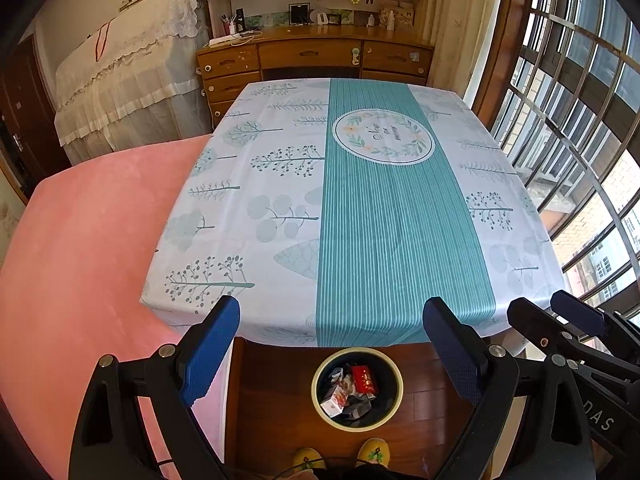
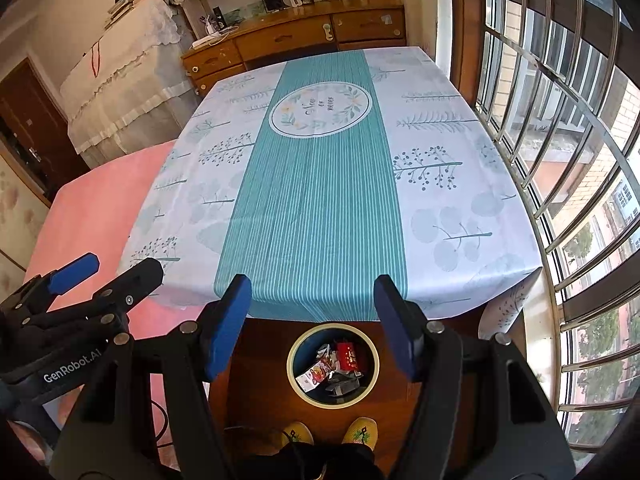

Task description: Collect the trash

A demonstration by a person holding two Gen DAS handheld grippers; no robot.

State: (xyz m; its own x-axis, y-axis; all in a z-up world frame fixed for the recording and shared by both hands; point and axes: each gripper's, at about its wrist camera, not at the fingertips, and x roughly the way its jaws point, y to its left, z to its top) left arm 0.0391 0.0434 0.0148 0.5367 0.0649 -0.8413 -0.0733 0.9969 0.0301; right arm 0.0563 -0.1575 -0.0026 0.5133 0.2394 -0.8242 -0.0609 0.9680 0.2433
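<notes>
One table [image 1: 280,200] fills most of the room ahead, covered in a white cloth printed with trees and a teal striped band [image 1: 400,232] running down its middle; the band carries one round floral badge [image 1: 383,137]. To the table's left lies one pink bed [image 1: 88,240], and beyond it stands one tall piece of furniture under a lace cover [image 1: 132,80]. One wooden desk with drawers [image 1: 312,56] sits against the far wall, and a barred window [image 1: 580,120] runs along the right.

Two grippers are held side by side over the near edge of the table, both tipped downward toward the floor. The left gripper [image 1: 332,348] has its two blue pads [image 1: 210,350] standing wide apart with nothing between them. The right gripper [image 2: 316,328] is likewise spread wide, its two blue pads [image 2: 228,326] empty; it sits just to the right of the left one, near it but not touching.

On the wooden floor just below the table's near edge stands one round bin [image 1: 357,424] with a pale rim. The trash is inside it: one red packet [image 1: 365,379], one white carton with red print [image 1: 335,400], and some crumpled wrappers and dark scraps whose number I cannot tell.

Right below the bin, two yellow slippers [image 2: 330,434] point toward it, the person's feet in them.
</notes>
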